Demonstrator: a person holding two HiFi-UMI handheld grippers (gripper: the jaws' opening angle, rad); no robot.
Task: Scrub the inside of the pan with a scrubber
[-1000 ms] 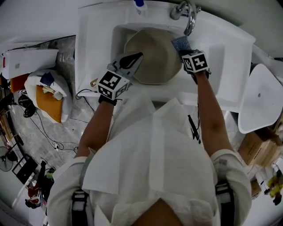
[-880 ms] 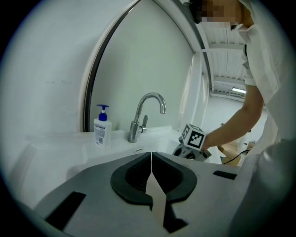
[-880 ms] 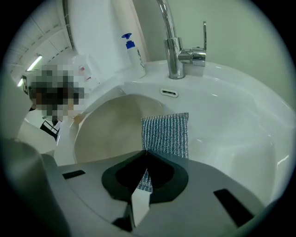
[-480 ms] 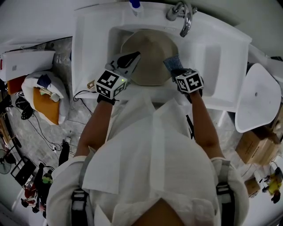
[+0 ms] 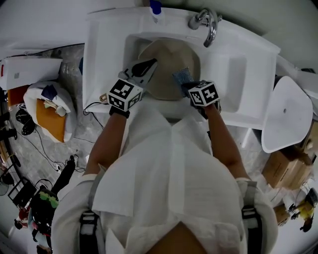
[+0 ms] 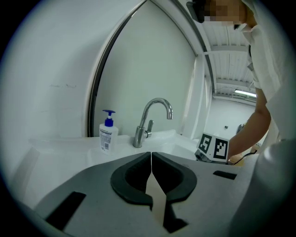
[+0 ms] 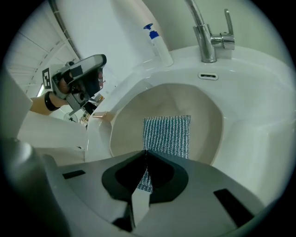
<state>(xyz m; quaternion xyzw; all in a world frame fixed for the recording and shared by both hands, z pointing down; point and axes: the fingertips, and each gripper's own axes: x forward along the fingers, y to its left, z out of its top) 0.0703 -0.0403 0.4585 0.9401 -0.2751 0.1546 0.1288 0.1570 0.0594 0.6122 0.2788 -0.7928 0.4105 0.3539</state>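
Scrubber (image 7: 167, 134) — pinched in right gripper (image 7: 145, 152) — inside pan (image 7: 206, 118).

- The pan (image 5: 169, 64) sits in the basin of the sink (image 5: 104, 59) and fills most of it
- The scrubber (image 5: 183, 76) lies inside the pan on its near right side, its near end between the jaws of the right gripper (image 5: 186, 85)
- The left gripper (image 5: 149, 65) is over the pan's left rim
- The faucet (image 5: 208, 25) stands behind the basin at its right corner
- The soap bottle (image 5: 155, 9) stands on the sink's back ledge, left of the faucet
- A shallow recess (image 5: 233, 74) lies right of the basin
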